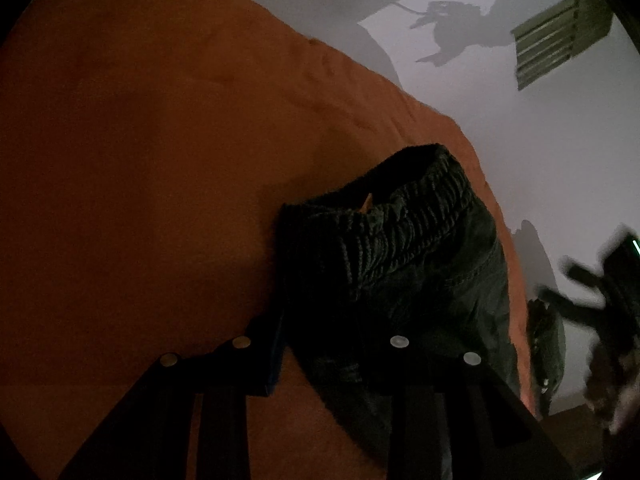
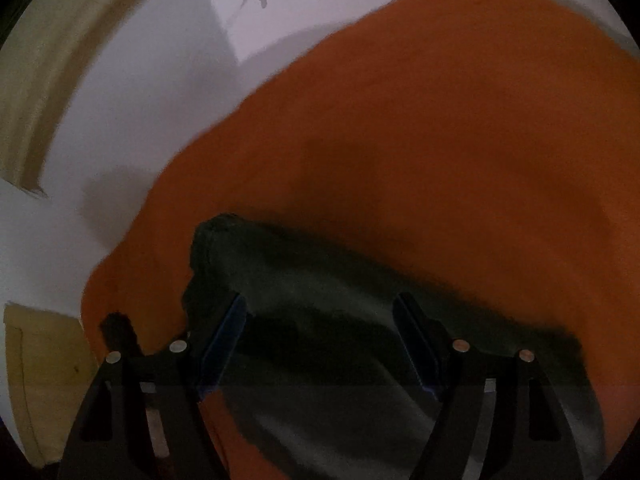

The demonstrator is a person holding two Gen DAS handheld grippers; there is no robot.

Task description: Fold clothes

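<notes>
A dark green garment (image 1: 400,240) with a ribbed elastic waistband is bunched on an orange blanket (image 1: 140,140). My left gripper (image 1: 338,320) is shut on a thick fold of it: the left pad presses its edge and the cloth hides the right fingertip. Blurred at the far right is my right gripper (image 1: 592,300). In the right wrist view the same dark garment (image 2: 304,264) lies on the orange blanket (image 2: 440,120). There my right gripper (image 2: 320,300) stands wide open astride it, and the blue pads (image 2: 224,344) do not press the cloth.
The blanket's edge runs along a white wall (image 1: 520,140) that carries a slatted vent (image 1: 560,36). A dark piece of cloth (image 1: 546,344) hangs past the blanket's right edge. A tan frame (image 2: 44,80) and a tan panel (image 2: 44,380) are at the left of the right wrist view.
</notes>
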